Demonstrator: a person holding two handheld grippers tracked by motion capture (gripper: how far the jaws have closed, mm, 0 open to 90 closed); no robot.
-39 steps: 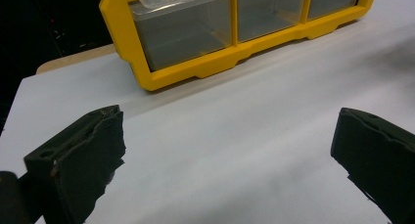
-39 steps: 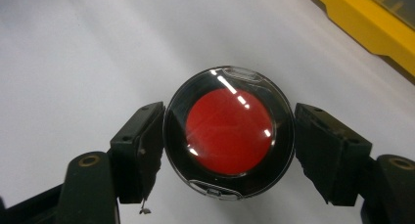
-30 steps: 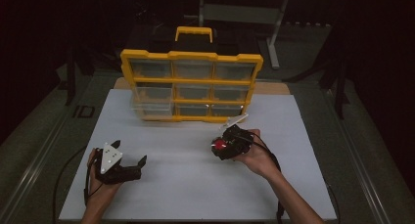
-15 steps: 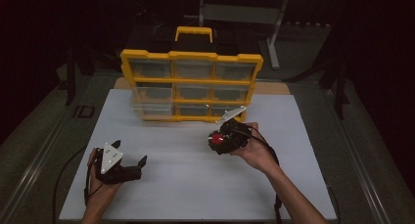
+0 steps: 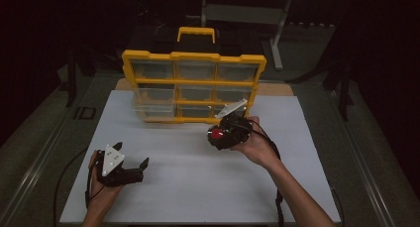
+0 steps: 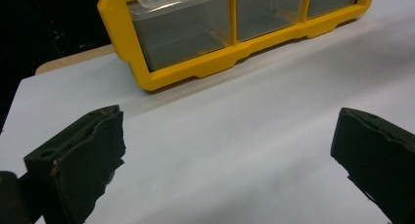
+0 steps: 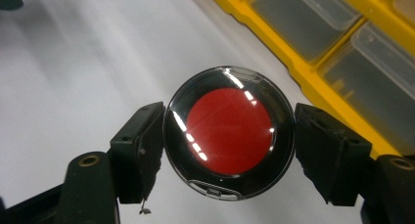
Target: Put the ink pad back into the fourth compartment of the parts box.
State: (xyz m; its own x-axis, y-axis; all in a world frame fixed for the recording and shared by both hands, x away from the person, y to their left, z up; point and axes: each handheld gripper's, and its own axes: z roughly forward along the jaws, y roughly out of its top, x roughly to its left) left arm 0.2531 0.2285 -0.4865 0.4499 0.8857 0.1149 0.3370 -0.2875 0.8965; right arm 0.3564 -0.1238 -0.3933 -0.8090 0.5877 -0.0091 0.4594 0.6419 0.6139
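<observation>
On the left, near the front edge of the white table [image 5: 163, 197], the left gripper [image 5: 141, 167] rests low with its jaws wide apart and nothing between them. Let it wait there, out of the way. On the right, the right gripper [image 7: 227, 141] squeezes a round black case with a red middle [image 7: 229, 132] from both sides, up off the table, just in front of the yellow box of little drawers [image 5: 193, 83]. Hold the round case tight and level, go slowly, and do not bump the box.
</observation>
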